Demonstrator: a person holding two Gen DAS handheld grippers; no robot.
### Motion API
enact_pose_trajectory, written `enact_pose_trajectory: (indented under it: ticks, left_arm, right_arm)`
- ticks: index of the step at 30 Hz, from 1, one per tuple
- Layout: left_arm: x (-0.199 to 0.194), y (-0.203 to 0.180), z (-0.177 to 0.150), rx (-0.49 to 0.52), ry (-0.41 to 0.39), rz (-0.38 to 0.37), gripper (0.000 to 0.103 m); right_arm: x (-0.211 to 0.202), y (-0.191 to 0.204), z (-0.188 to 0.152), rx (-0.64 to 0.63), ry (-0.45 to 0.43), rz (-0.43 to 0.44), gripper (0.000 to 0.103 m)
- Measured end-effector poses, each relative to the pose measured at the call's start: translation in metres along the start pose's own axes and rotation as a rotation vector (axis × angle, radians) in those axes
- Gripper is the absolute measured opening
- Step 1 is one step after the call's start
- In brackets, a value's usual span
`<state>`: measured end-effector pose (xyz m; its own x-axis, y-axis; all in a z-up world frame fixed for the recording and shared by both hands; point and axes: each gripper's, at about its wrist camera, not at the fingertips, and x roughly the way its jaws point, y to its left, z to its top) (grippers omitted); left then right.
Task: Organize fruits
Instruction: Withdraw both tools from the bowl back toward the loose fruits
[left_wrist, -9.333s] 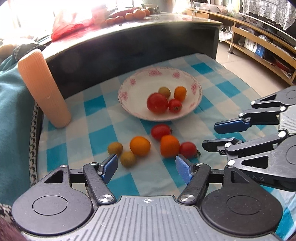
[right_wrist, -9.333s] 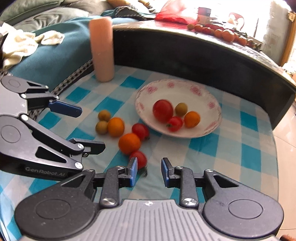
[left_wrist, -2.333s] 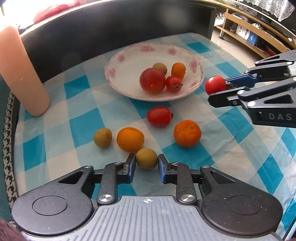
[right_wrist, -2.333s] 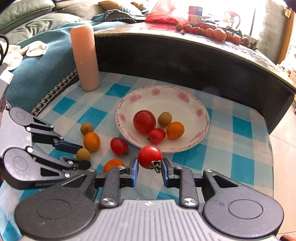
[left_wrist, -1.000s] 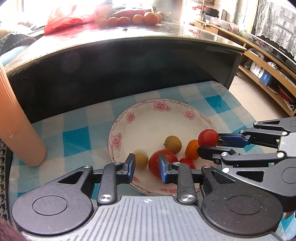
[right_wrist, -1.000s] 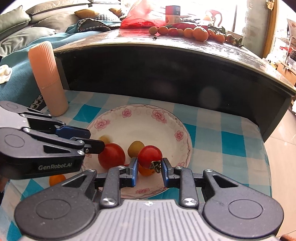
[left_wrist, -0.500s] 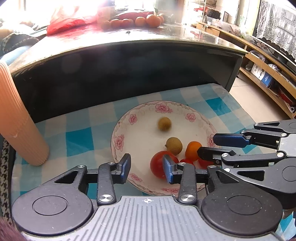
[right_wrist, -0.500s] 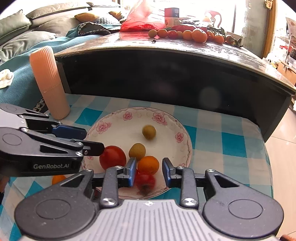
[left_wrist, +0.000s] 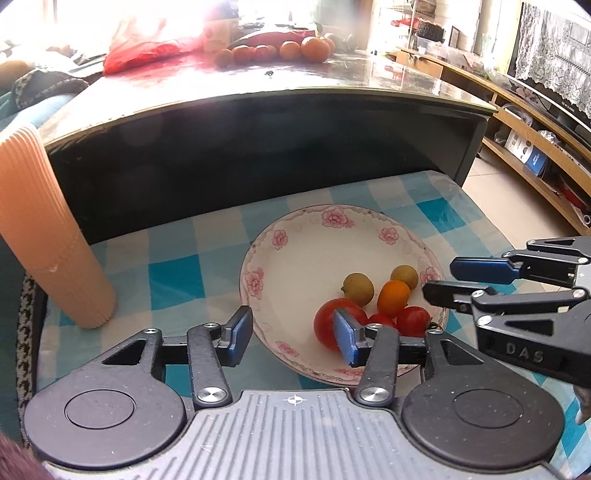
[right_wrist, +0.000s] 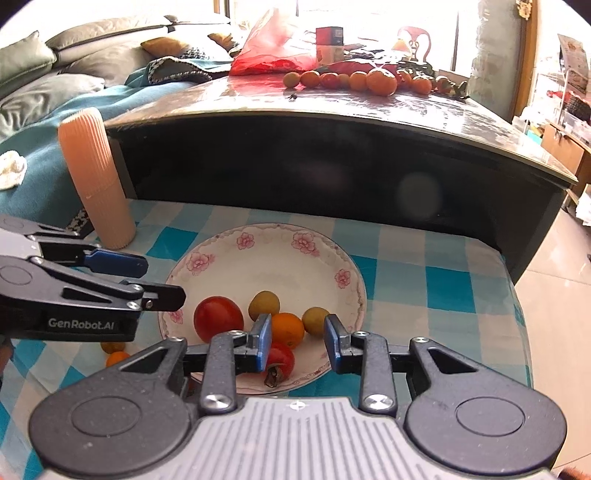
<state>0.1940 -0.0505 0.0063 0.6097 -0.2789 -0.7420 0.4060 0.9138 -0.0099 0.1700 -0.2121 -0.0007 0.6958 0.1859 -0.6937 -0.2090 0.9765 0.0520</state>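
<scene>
The checked worktop (right_wrist: 461, 291) is spread below both tools, and the flowered plate (left_wrist: 295, 258) lies just ahead of the fingers of each. Behind the plate a dark table (right_wrist: 332, 155) is seen with more fruit (right_wrist: 376, 81) on top (not part of the working surface here), and a ribbed peach cylinder (left_wrist: 40, 236) stands well off to the left of the left fingers.

Both tools are released and empty: the left gripper (left_wrist: 291, 334) has its fingers spread wide, and the right gripper (right_wrist: 298, 343) is likewise parted. A second ago a yellow-green fruit and a small red tomato were clenched; now both have been let go into the plate. A large tomato (left_wrist: 334, 325) is found just beyond the left fingers, the small tomato (right_wrist: 279, 360) just past the right ones, with an orange (right_wrist: 290, 328) and two yellow-green fruits (right_wrist: 264, 304) beyond.

Some fruit is judged still unsorted: two small orange ones (right_wrist: 114, 352) are glimpsed on the cloth under the left tool, so further trips seem needed.
</scene>
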Motion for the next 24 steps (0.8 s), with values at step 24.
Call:
enact_pose_trajectory:
  ticks: [24]
  left_arm:
    - [-0.024, 0.013, -0.039, 0.052, 0.08, -0.038, 0.064]
  right_arm:
    - [-0.029, 0.061, -0.039, -0.091, 0.084, 0.12, 0.047]
